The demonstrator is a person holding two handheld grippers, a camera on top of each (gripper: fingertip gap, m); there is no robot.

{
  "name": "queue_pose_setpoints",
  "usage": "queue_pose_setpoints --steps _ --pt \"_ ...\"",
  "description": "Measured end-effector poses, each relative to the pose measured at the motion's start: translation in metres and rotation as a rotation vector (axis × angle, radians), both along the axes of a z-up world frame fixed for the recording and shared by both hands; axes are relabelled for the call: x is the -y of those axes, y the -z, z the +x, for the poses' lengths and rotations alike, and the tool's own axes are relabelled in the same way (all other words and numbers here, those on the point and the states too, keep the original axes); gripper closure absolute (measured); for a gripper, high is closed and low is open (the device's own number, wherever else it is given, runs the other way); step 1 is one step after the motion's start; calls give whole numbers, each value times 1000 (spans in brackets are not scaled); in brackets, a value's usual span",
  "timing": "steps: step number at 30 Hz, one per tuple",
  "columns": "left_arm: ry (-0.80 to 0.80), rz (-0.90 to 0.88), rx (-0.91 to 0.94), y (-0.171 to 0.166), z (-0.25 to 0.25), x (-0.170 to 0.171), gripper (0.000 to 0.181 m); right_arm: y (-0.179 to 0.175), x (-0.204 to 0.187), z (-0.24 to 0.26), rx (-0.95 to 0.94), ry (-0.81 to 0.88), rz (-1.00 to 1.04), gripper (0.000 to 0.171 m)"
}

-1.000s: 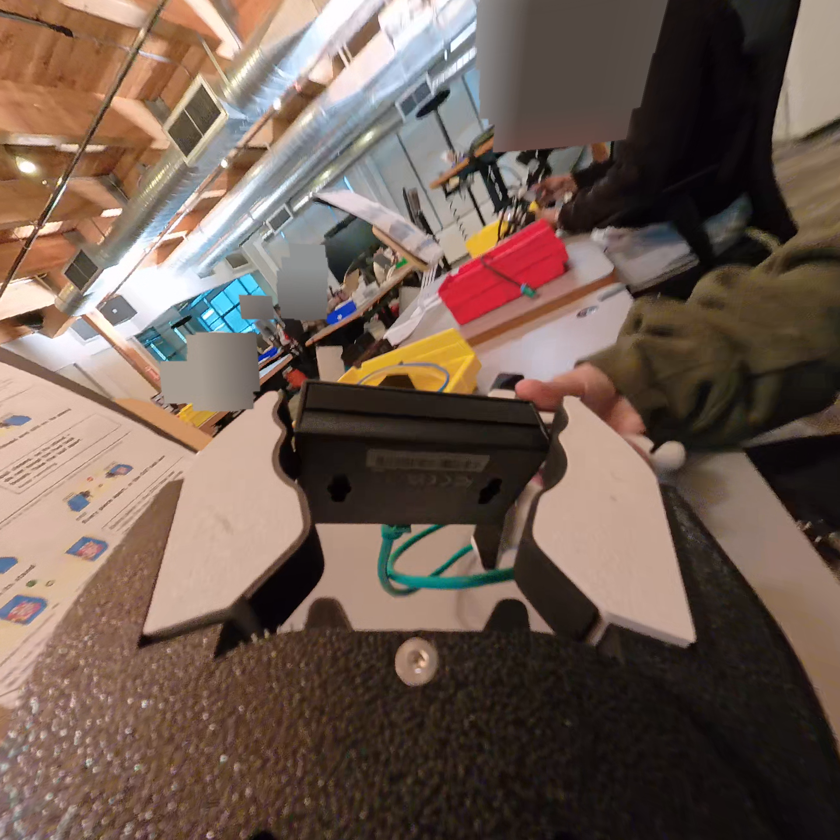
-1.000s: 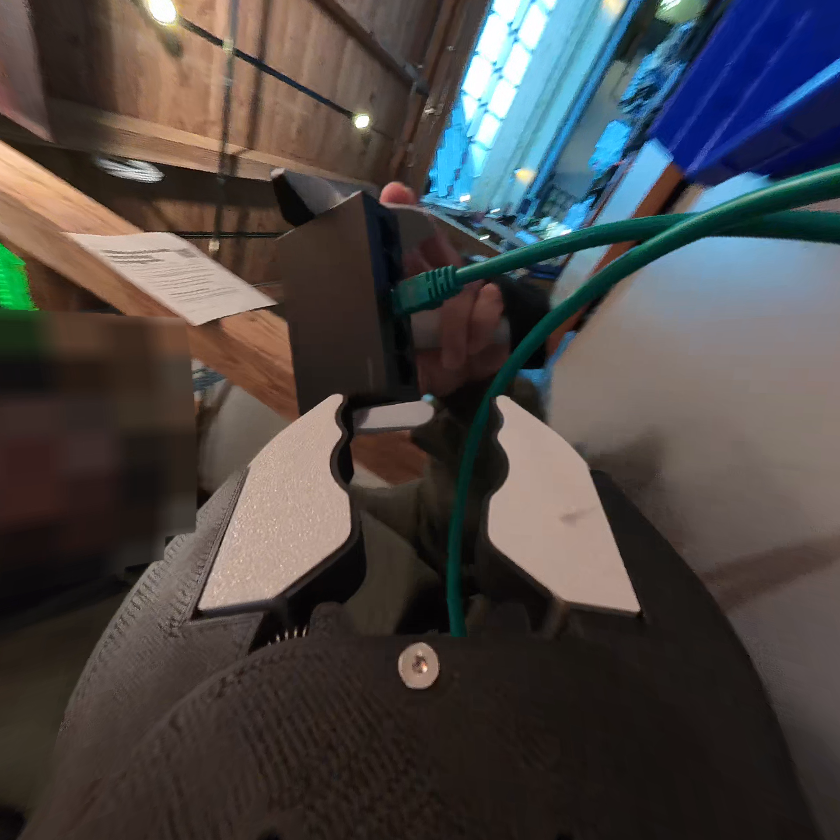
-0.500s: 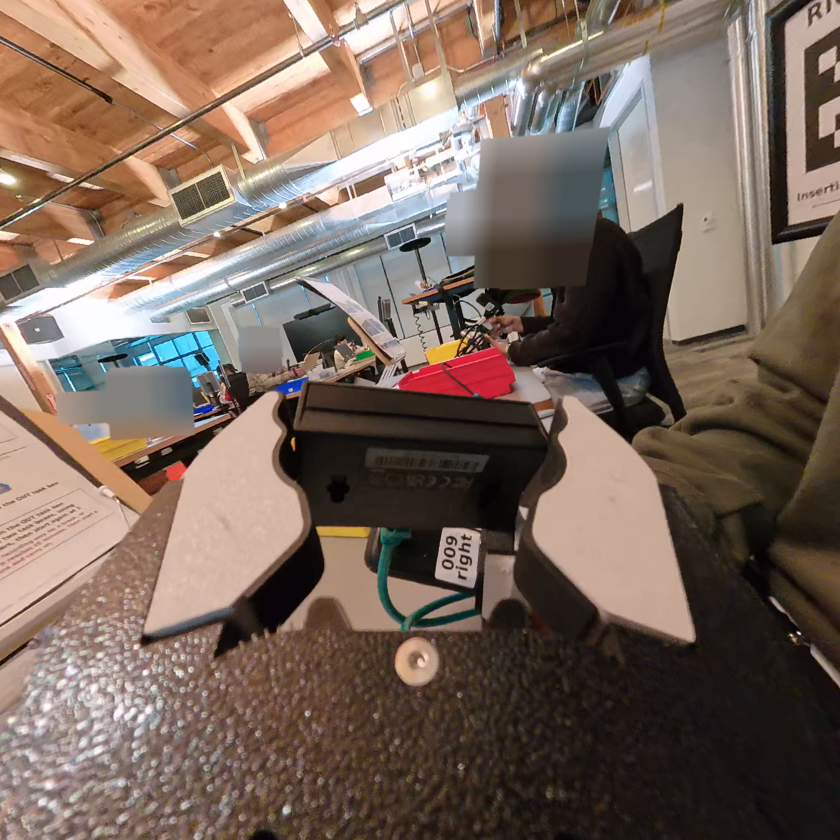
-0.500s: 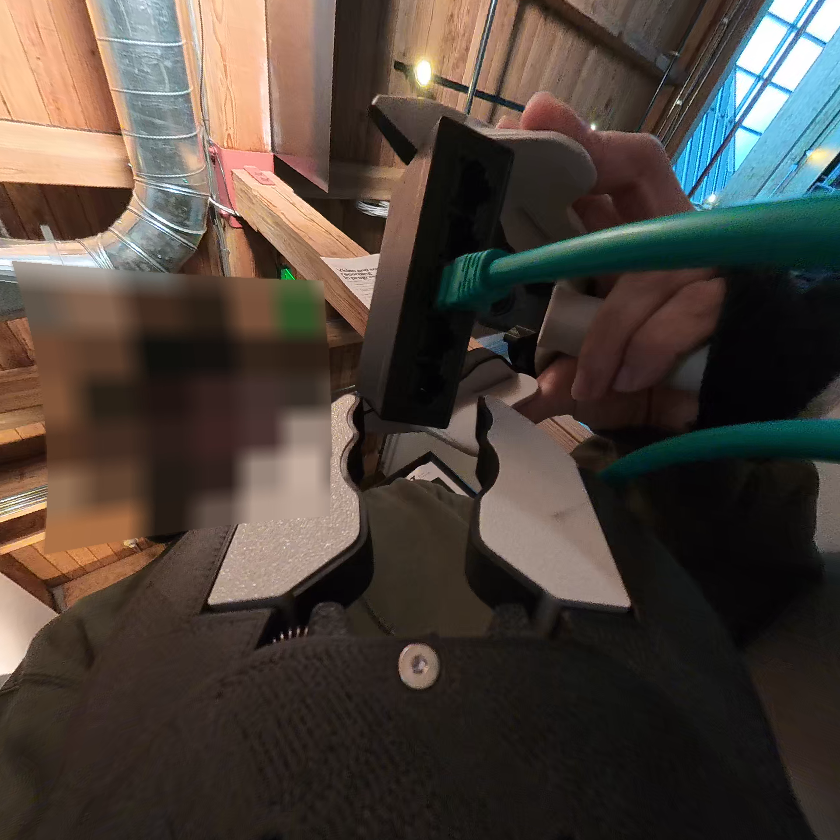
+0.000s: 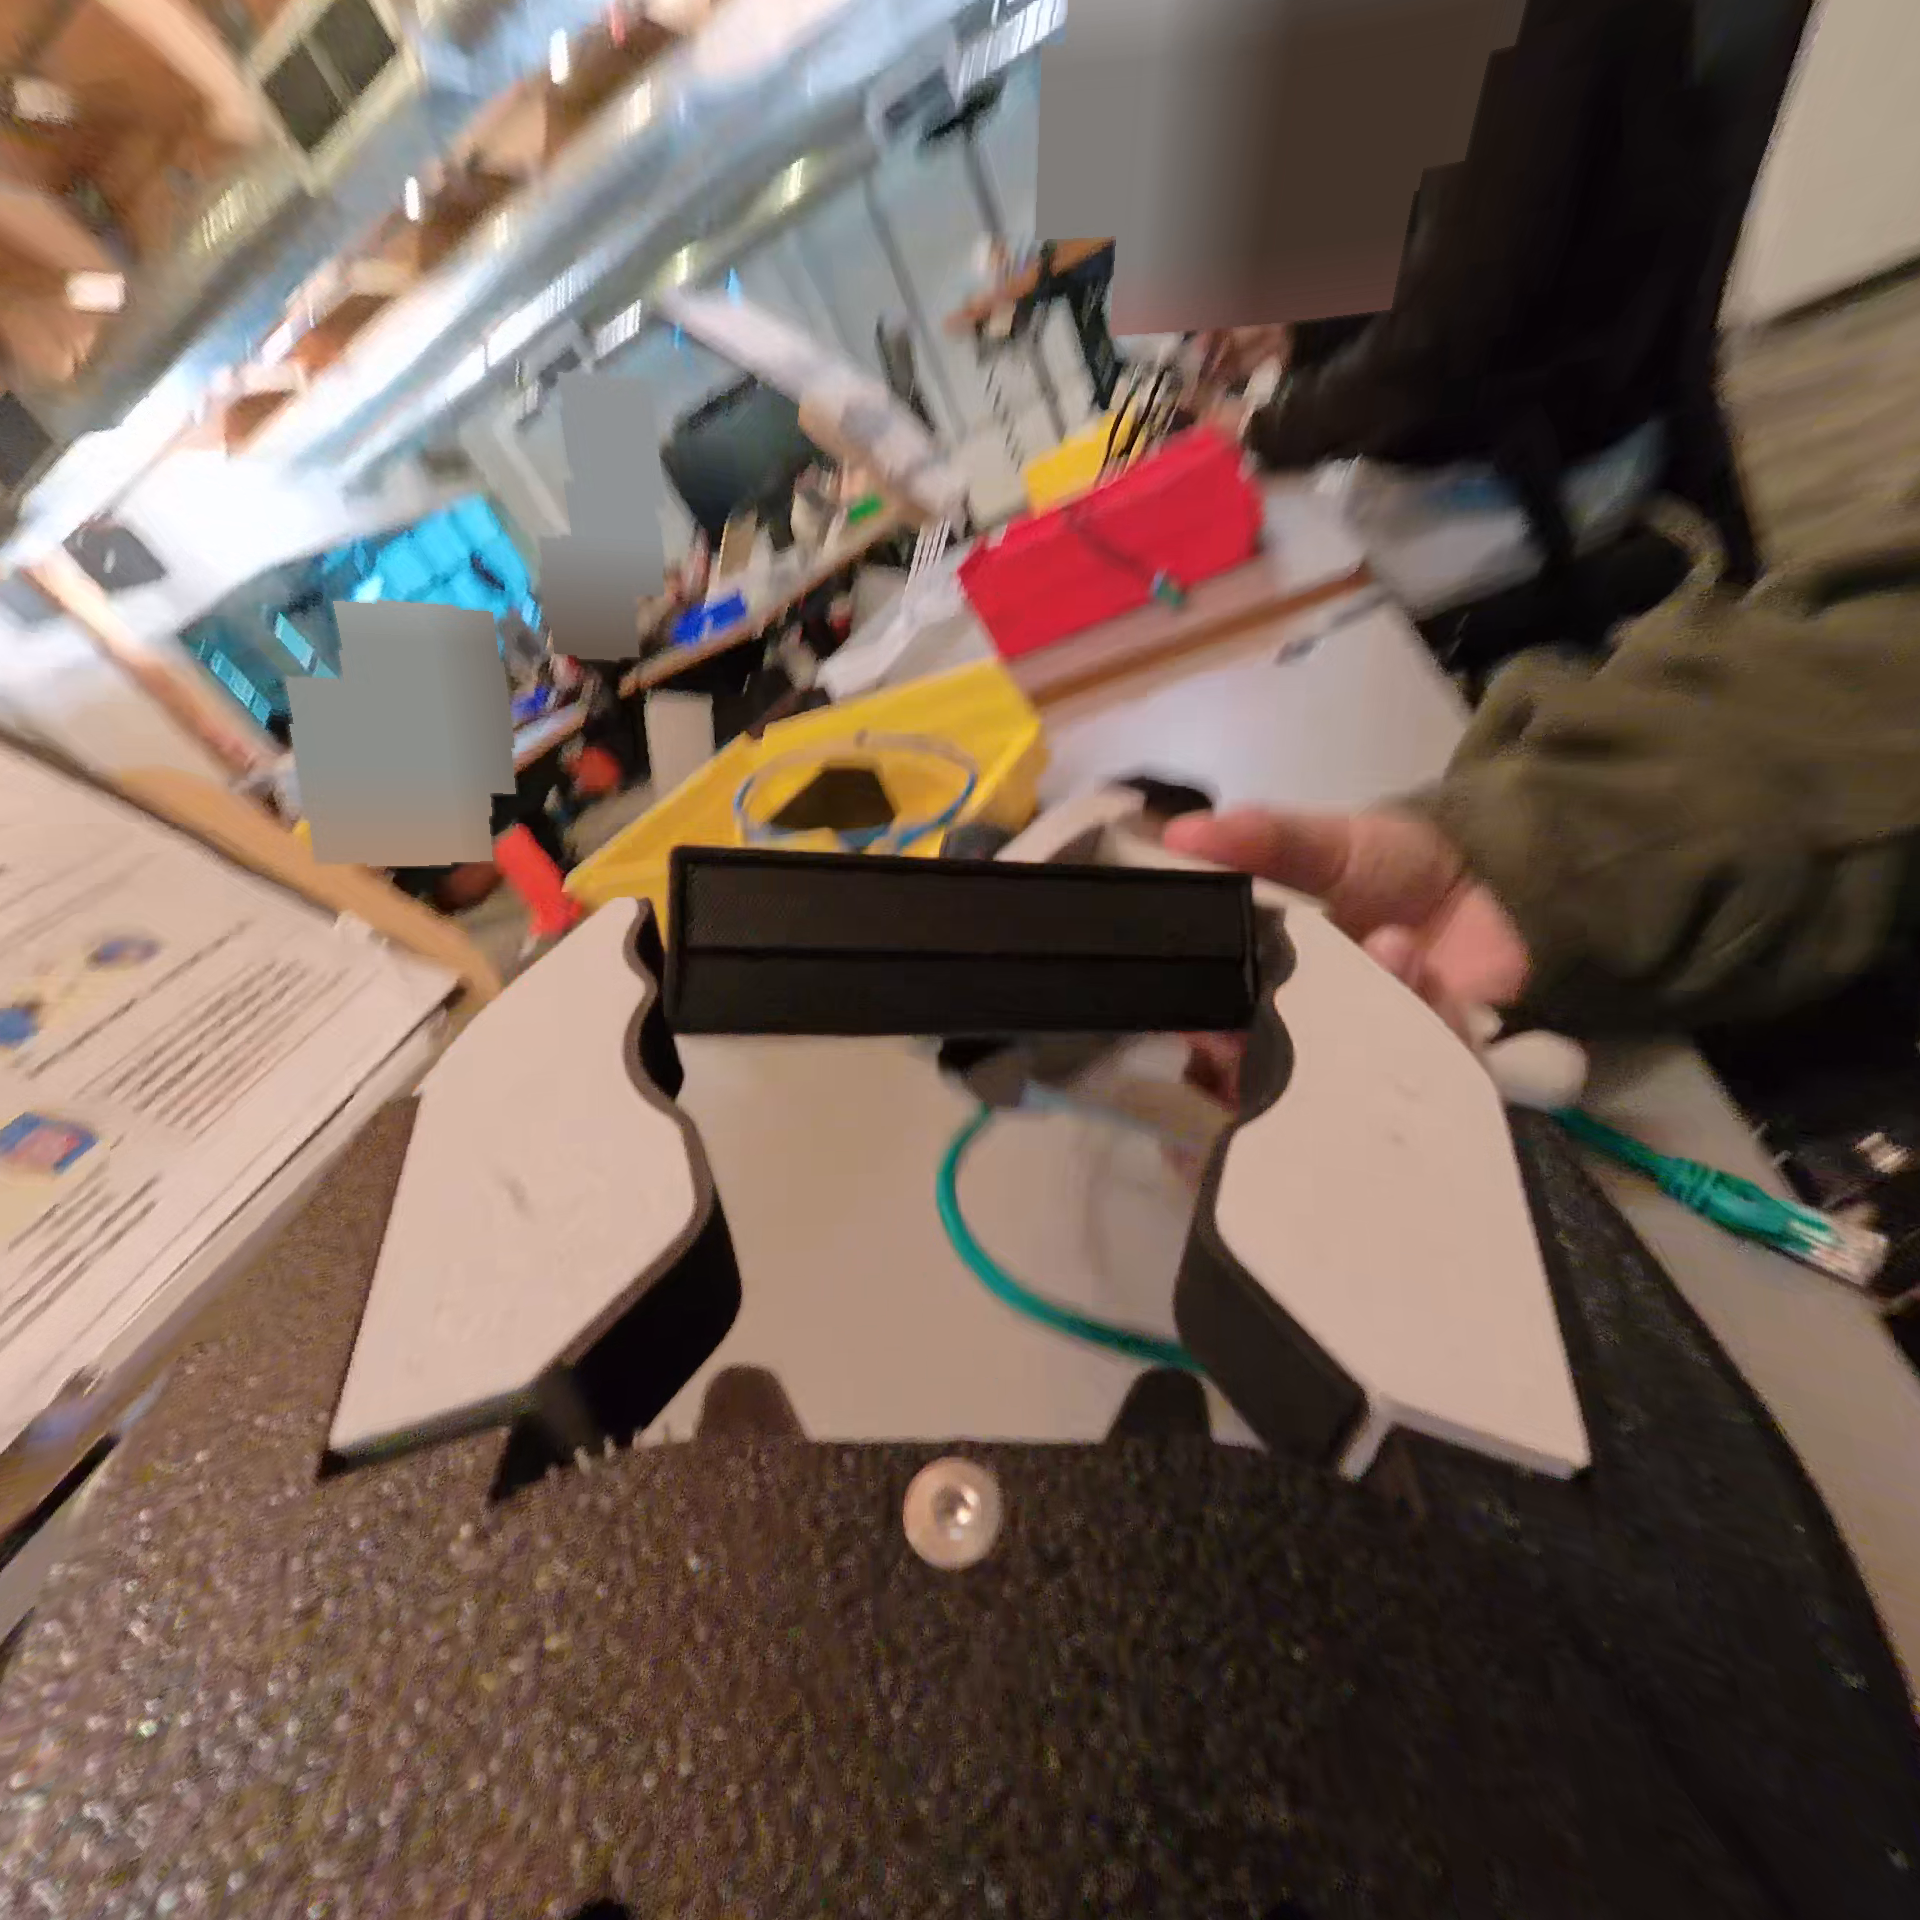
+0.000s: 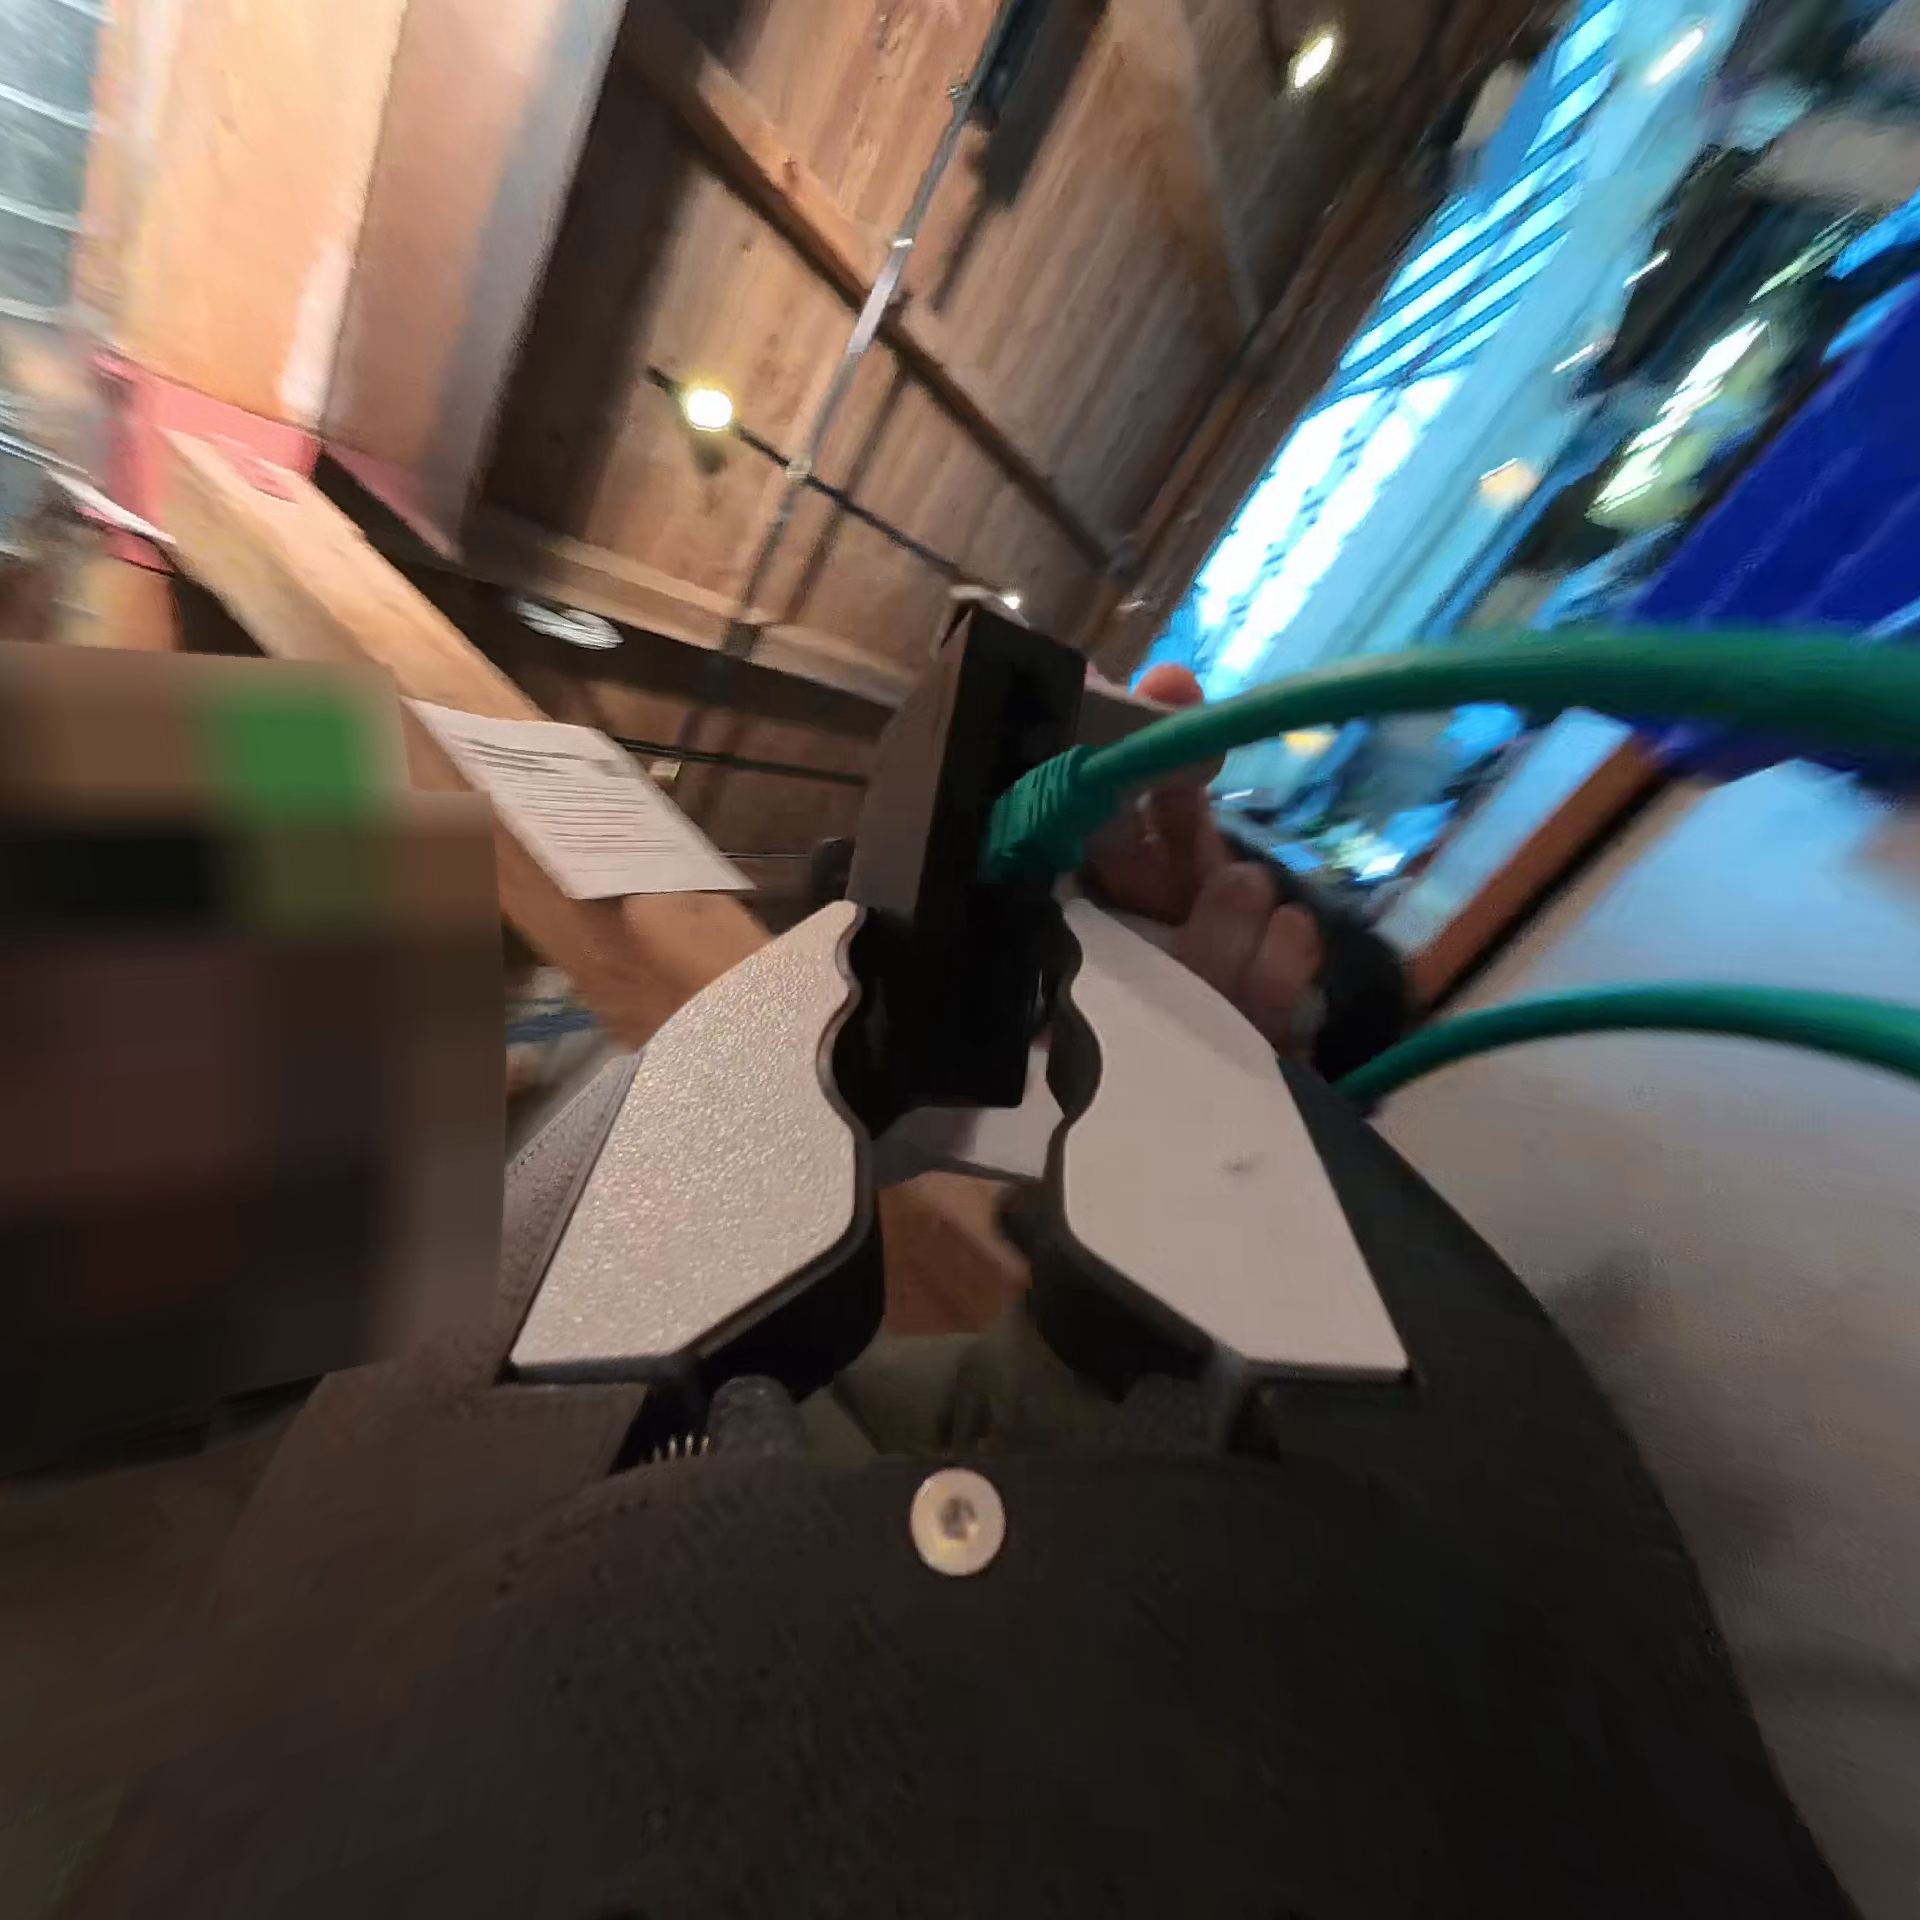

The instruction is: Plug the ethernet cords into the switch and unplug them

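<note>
Our left gripper (image 5: pixel 961 977) clamps the black switch (image 5: pixel 958 954), held clear of the white table (image 5: pixel 1226 717). Half a second on, our right gripper (image 6: pixel 951 1023) has closed onto the switch's end. One green cord (image 6: pixel 1049 816) remains plugged; a loose plug (image 5: pixel 1756 1221) lies on the table, so we judge unplugging half finished.

The left gripper (image 5: pixel 958 961) has matt, finely grained pale-grey plastic finger plates on a rough, pebbled black body with one shiny metal screw (image 5: pixel 952 1525). Between its fingertips sits the matt black plastic box-shaped switch (image 5: pixel 958 954). Below it, a smooth green rubbery-sheathed ethernet cord (image 5: pixel 997 1288) lies on the smooth white table (image 5: pixel 831 1195). Left of this gripper are printed paper sheets (image 5: pixel 156 1091). Beyond the right gripper (image 6: pixel 956 997), rough brown wooden ceiling boards (image 6: pixel 790 312) show.
</note>
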State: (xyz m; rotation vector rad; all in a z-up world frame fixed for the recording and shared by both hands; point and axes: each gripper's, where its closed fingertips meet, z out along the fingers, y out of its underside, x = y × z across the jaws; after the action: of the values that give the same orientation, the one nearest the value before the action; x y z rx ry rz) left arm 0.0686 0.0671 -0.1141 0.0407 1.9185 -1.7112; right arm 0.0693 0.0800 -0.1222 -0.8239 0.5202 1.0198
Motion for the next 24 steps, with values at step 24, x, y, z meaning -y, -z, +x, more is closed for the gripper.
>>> queue_pose_setpoints --steps 24 --pt "-374 74 147 15 46 -2 79 -10 21 34 264 695 -447 143"
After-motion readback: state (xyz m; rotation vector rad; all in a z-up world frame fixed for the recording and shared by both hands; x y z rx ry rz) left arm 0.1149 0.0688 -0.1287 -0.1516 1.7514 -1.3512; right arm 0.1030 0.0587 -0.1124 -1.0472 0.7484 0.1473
